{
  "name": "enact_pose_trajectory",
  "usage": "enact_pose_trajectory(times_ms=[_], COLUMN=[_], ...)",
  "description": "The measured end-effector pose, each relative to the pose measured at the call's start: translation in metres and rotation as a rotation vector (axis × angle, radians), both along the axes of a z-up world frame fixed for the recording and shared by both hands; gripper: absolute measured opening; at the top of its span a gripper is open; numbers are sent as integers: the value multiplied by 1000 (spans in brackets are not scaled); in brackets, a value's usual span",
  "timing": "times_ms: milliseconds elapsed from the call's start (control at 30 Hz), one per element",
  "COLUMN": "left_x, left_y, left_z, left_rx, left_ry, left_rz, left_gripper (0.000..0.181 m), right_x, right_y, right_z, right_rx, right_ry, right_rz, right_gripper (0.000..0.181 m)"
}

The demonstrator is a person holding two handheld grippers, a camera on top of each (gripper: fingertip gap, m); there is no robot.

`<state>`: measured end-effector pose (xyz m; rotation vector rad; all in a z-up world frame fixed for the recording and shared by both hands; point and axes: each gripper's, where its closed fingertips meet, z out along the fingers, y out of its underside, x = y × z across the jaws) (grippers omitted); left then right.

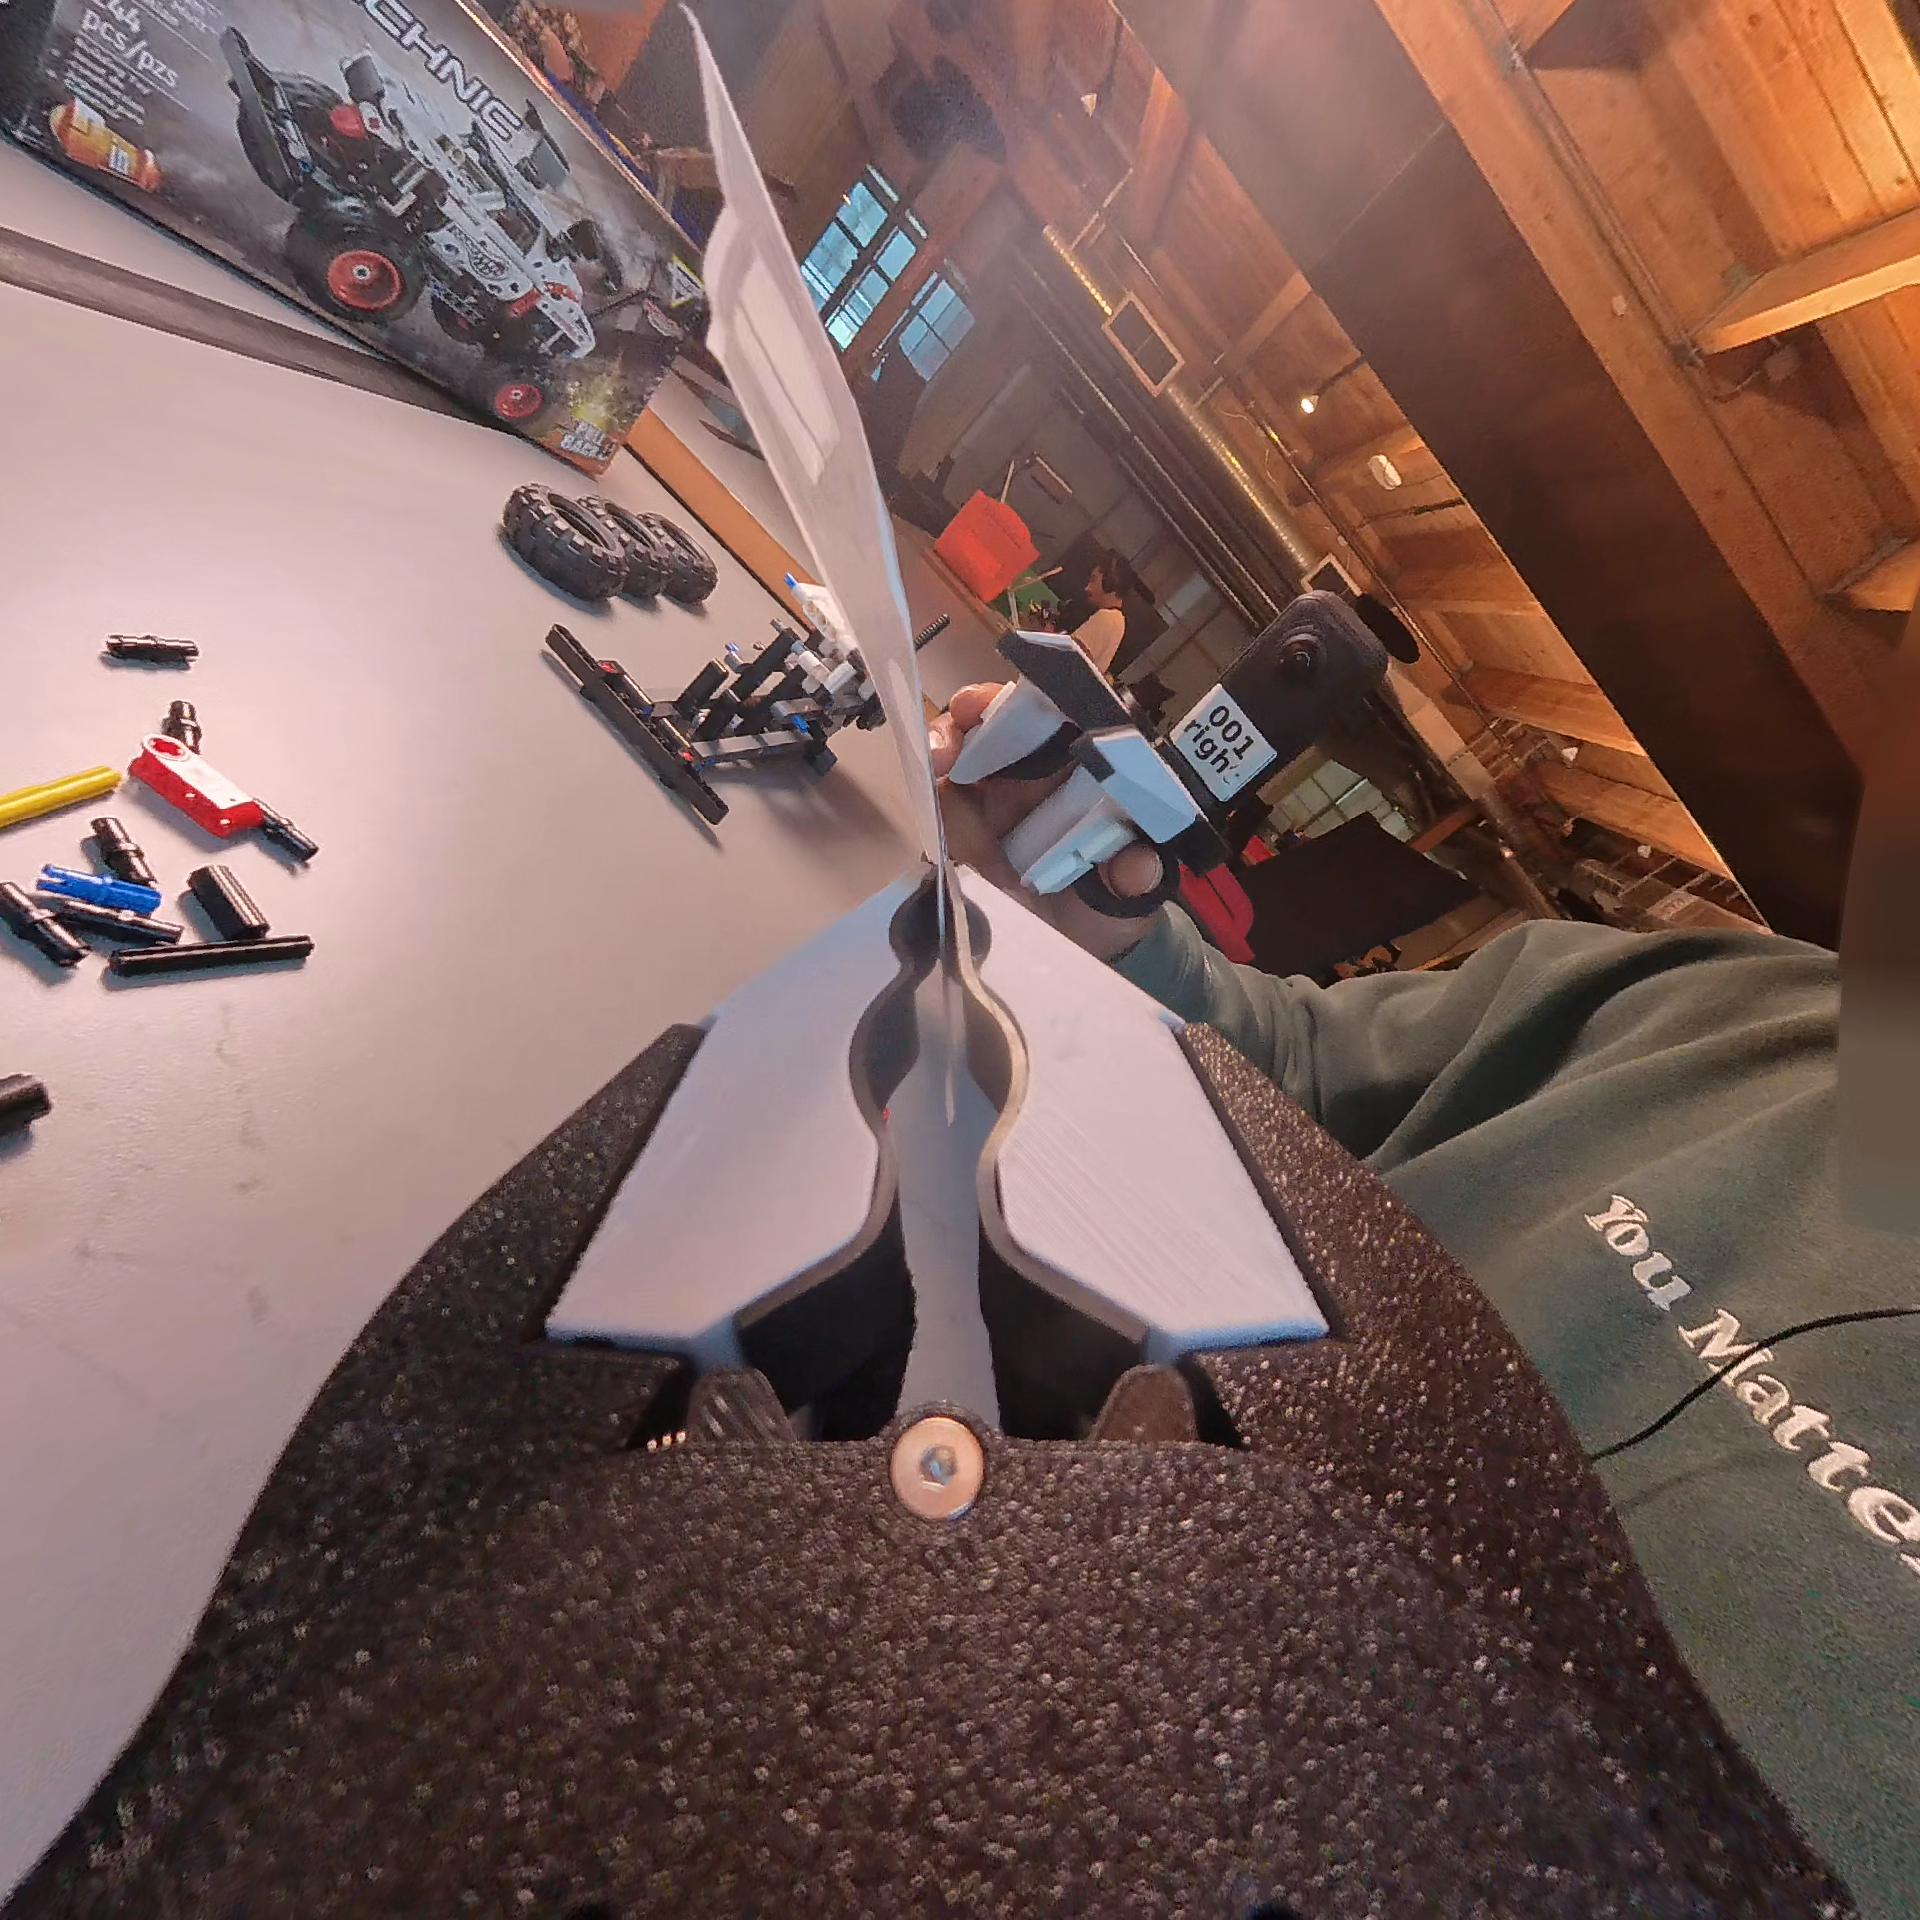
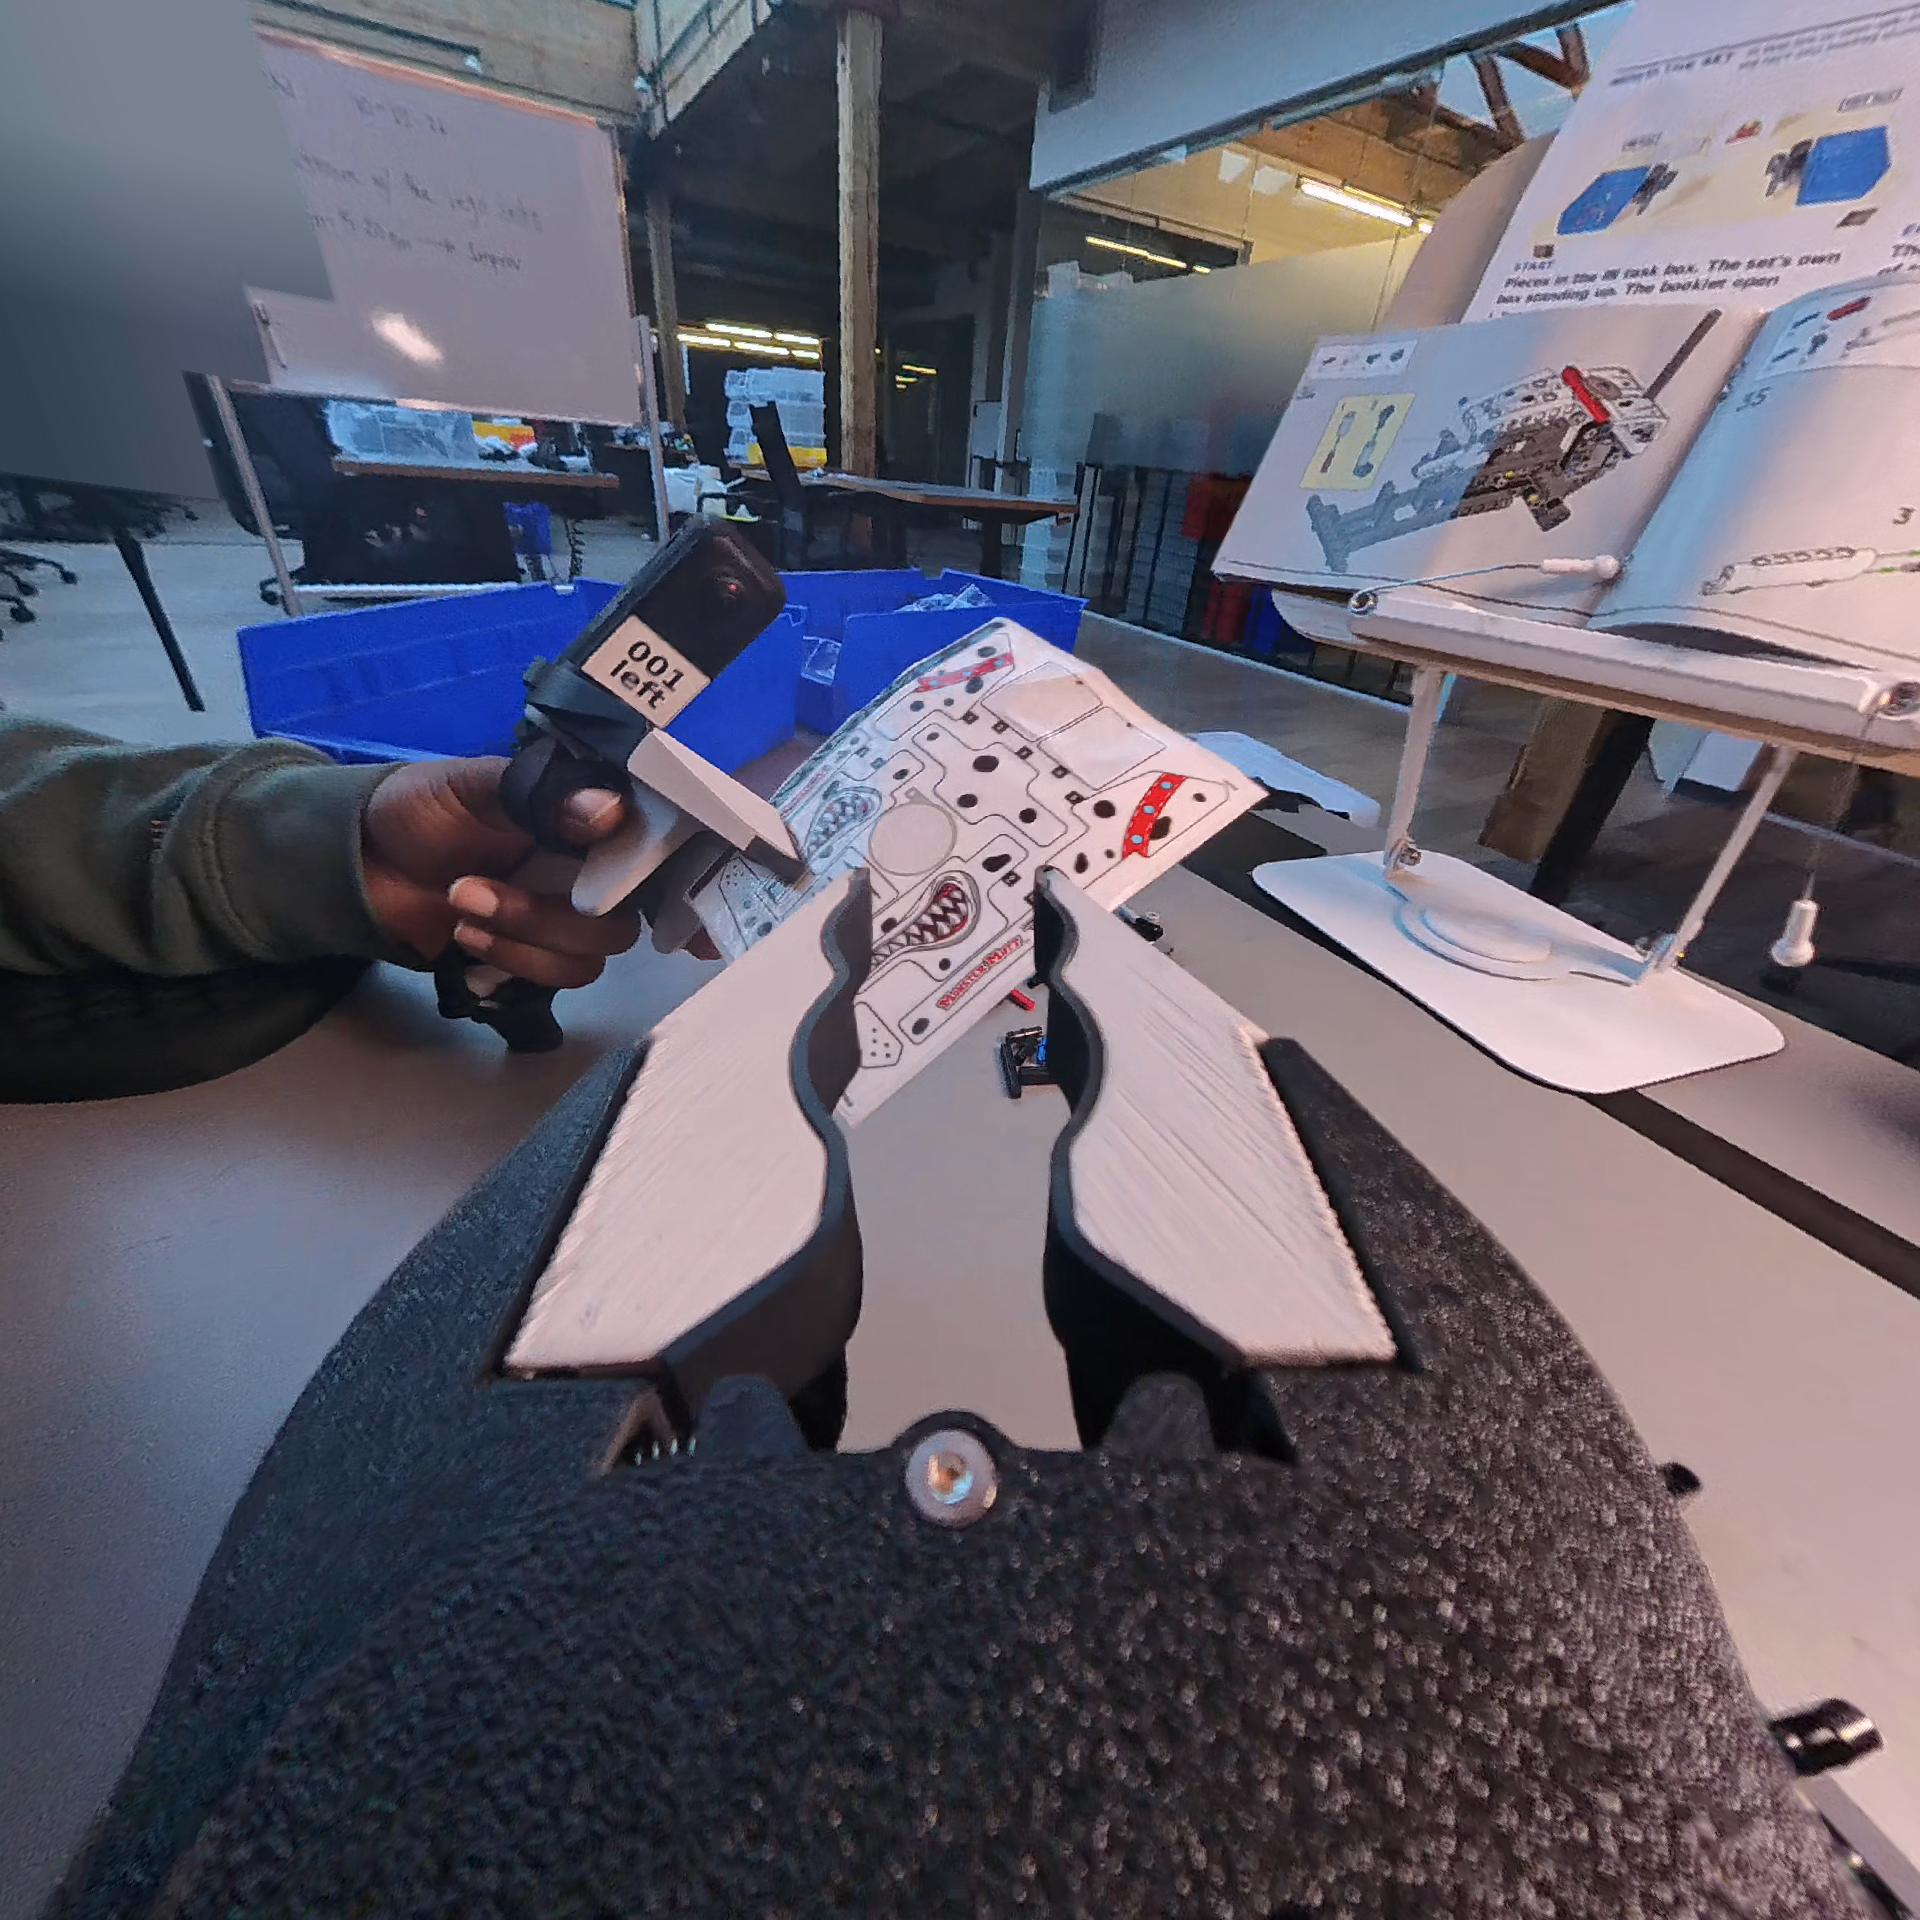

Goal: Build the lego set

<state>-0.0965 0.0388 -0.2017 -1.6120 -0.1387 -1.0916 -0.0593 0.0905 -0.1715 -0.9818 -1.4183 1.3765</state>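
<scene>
You are pinching the sticker sheet (image 2: 997, 810) edge-on in your left gripper (image 1: 943, 883); your right gripper (image 2: 951, 899) is gaping empty, its fingers hiding the sheet's lower corner.

We are holding the right gripper (image 2: 951, 914) with fingers apart at frame centre, while the left gripper (image 2: 727, 873) is pinching the sticker sheet (image 2: 997, 790) above the tabletop (image 2: 312, 1195).
</scene>
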Motion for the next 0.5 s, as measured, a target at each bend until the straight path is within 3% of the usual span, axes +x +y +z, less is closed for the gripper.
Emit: enact_pose_trajectory(times_ms=[167,500], left_x=[14,25], left_y=[-3,-6], left_z=[1,3], left_rx=[17,26], left_ry=[45,44], left_rz=[-58,-105], left_gripper=[0,0], right_x=[-5,-6], right_y=[-21,-47], right_z=[-15,-27], right_rx=[155,411], right_ry=[-46,-54], right_rz=[2,-2], right_gripper=[47,48])
